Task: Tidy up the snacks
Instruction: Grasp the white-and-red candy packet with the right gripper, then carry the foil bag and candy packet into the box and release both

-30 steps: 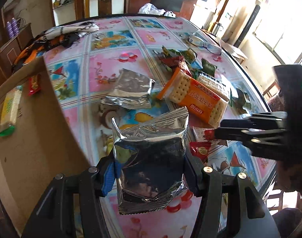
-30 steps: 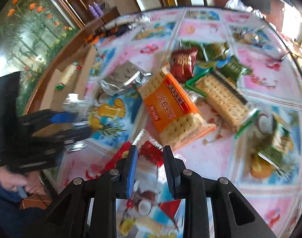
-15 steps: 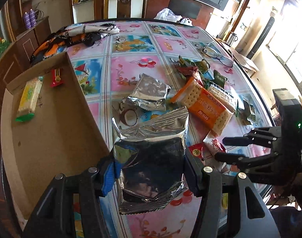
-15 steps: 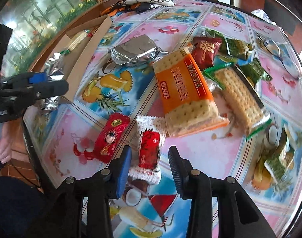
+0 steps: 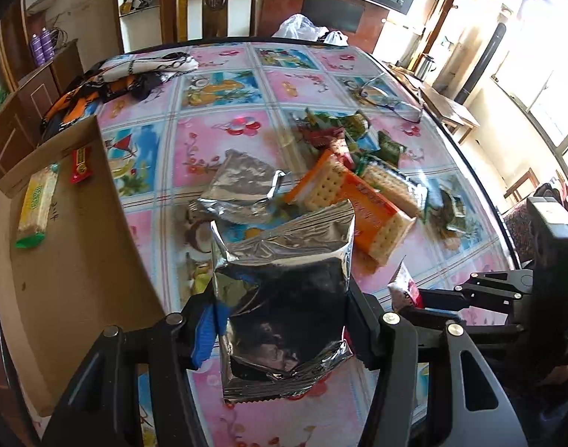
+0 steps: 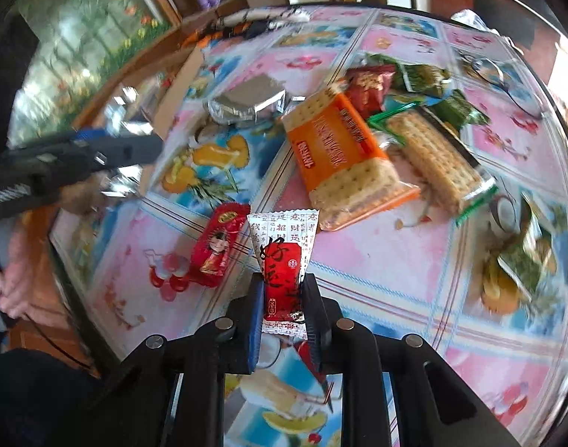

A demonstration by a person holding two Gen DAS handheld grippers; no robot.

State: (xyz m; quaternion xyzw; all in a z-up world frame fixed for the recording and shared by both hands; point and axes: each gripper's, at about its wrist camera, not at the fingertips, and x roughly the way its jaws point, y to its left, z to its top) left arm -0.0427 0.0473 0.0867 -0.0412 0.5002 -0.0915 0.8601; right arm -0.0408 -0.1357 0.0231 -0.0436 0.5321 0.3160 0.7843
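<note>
R gripper (image 6: 282, 311), spread 0.5 s ago, now pinches small red-and-white candy wrapper (image 6: 283, 260), lifted off table. L gripper (image 5: 280, 329) still clamps crinkled silver foil bag (image 5: 280, 290) beside brown cardboard box (image 5: 66, 260). Both loaded; boxing likely next.

Silver foil bag (image 5: 282, 294), orange cracker pack (image 6: 336, 141), pink-and-blue pictured tablecloth (image 6: 377, 260).

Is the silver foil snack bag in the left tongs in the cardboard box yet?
Not yet. The silver foil snack bag sits clamped in the left tongs, above the tablecloth beside the cardboard box.
</note>
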